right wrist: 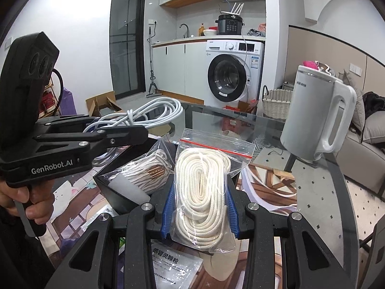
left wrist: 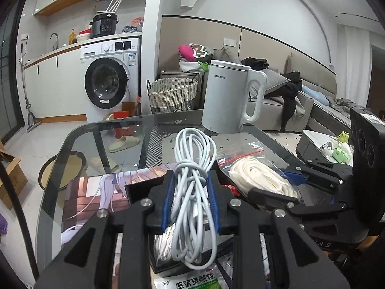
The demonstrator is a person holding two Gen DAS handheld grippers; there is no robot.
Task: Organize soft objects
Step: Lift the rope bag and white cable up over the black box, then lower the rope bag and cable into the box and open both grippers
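Observation:
My left gripper (left wrist: pixel 191 183) is shut on a coiled white cable (left wrist: pixel 192 168) and holds it above a black box (left wrist: pixel 137 190). The cable (right wrist: pixel 154 110) and left gripper (right wrist: pixel 134 132) also show at the left of the right wrist view. My right gripper (right wrist: pixel 198 192) is shut on a clear zip bag of cream rope (right wrist: pixel 202 187), held beside the box (right wrist: pixel 120 187). That bag (left wrist: pixel 262 175) shows right of the cable in the left wrist view. Another bag of cream cord (right wrist: pixel 149 168) lies inside the box.
A white electric kettle (left wrist: pixel 228 98) stands on the far part of the glass table (left wrist: pixel 72 149). A green-and-white medicine sachet (left wrist: pixel 190 283) and a printed mat (left wrist: pixel 96 192) lie under the grippers. A wicker basket (left wrist: pixel 172 91), washing machine and sofa stand beyond.

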